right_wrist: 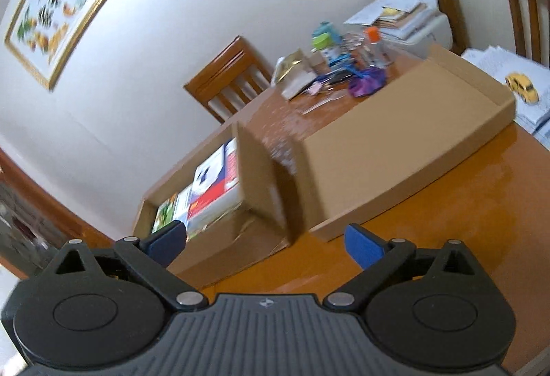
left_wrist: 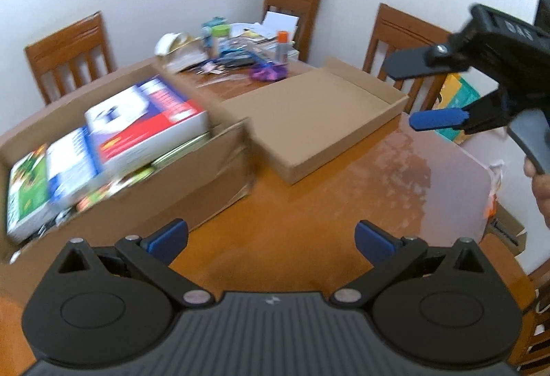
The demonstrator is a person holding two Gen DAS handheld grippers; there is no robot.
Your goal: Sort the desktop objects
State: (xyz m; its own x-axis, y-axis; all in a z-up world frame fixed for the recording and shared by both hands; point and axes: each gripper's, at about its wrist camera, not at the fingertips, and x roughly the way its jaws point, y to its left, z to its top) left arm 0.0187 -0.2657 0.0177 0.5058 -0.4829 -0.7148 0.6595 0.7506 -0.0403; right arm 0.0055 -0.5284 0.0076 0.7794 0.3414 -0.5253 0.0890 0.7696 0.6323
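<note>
1. Hovering above the wooden table, the left gripper holds its fingers spread and empty; a deep box of books sits beside a shallow cardboard tray, clutter piled beyond. The right gripper hangs spread at right.
2. Seen from the right wrist, the right gripper gapes empty before both boxes.

Black claw, blue pads, silver screws

Even, soft indoor light. Your views show motion blur on books and far clutter. Glare sheen on bench. Fisheye bends edges, dark corners.
</note>
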